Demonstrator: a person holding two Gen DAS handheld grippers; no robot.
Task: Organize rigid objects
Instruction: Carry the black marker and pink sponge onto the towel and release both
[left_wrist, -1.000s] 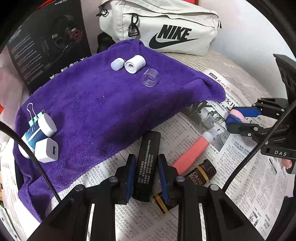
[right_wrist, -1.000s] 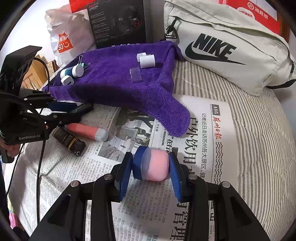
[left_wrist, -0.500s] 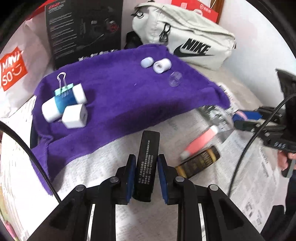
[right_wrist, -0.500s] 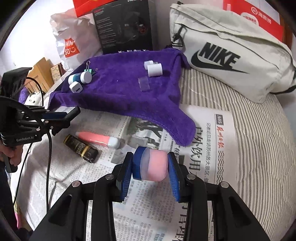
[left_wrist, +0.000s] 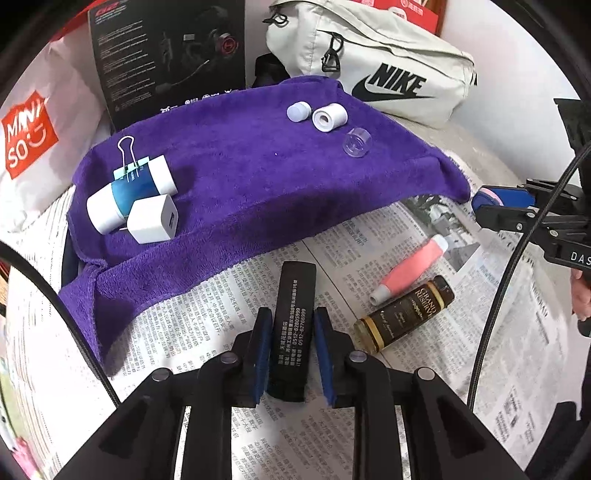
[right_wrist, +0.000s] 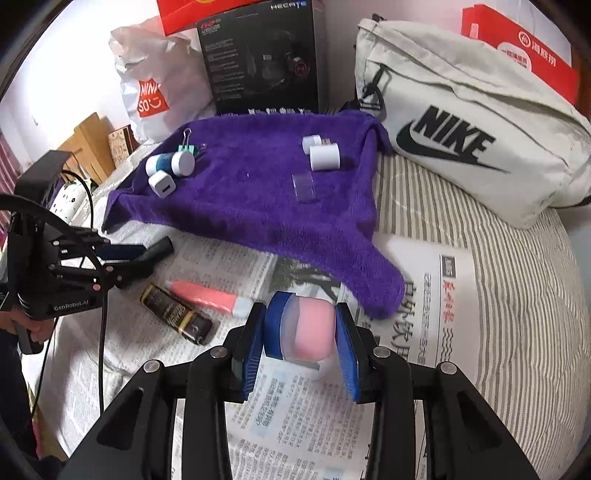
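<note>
My left gripper (left_wrist: 290, 347) is shut on a black bar with white print (left_wrist: 294, 321) and holds it above the newspaper. My right gripper (right_wrist: 301, 338) is shut on a pink and blue capsule (right_wrist: 301, 330), also lifted; it shows at the right of the left wrist view (left_wrist: 495, 197). A purple towel (left_wrist: 258, 184) carries a white charger cube (left_wrist: 152, 221), a blue-and-white tube (left_wrist: 129, 192), a binder clip (left_wrist: 127, 153), two white caps (left_wrist: 328, 116) and a clear cup (left_wrist: 356, 142). A pink tube (left_wrist: 410, 267) and a brown bottle (left_wrist: 404, 312) lie on the newspaper.
A white Nike bag (right_wrist: 472, 136) lies at the back right. A black headset box (right_wrist: 262, 59) and a white Miniso bag (right_wrist: 155, 85) stand behind the towel. Newspaper (right_wrist: 295, 417) covers a striped bedsheet (right_wrist: 517, 295). My left gripper's cable (right_wrist: 99, 314) hangs at the left.
My left gripper has lifted the black bar off the newspaper and pulled back from the towel. My right gripper has risen slightly, still holding the capsule.
</note>
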